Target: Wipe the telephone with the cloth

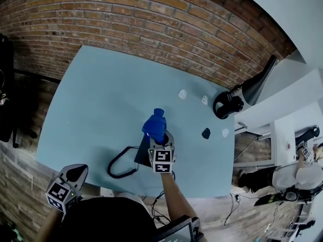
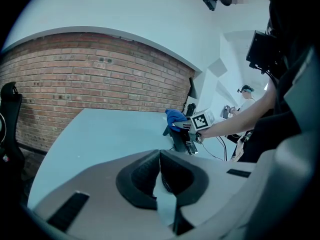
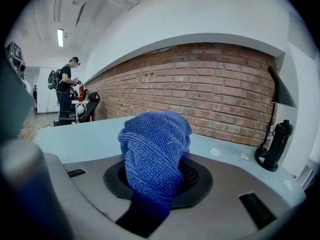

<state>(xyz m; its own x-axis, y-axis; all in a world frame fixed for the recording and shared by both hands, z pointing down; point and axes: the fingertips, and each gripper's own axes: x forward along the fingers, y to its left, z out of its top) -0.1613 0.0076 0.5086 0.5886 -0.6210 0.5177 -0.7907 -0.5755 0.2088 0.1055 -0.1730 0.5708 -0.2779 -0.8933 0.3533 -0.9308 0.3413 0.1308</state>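
A bunched blue cloth (image 1: 155, 124) stands up out of my right gripper (image 1: 161, 138), which is shut on it over the near middle of the pale blue table (image 1: 101, 110). In the right gripper view the cloth (image 3: 155, 146) fills the space between the jaws. Under that gripper lies the black telephone (image 1: 143, 158), mostly hidden, its cord (image 1: 117, 168) looping to the left. From the left gripper view the telephone (image 2: 182, 141) shows tilted beneath the cloth (image 2: 175, 116). My left gripper (image 1: 77, 172) hangs off the table's near left corner, shut and empty, its pads (image 2: 150, 170) touching.
A black lamp (image 1: 231, 103) stands at the table's far right by the brick wall. Two small white bits (image 1: 182, 93) (image 1: 204, 100), a dark piece (image 1: 206, 133) and another white bit (image 1: 225, 132) lie right of the telephone. A person (image 1: 302, 173) stands beyond the table's right edge.
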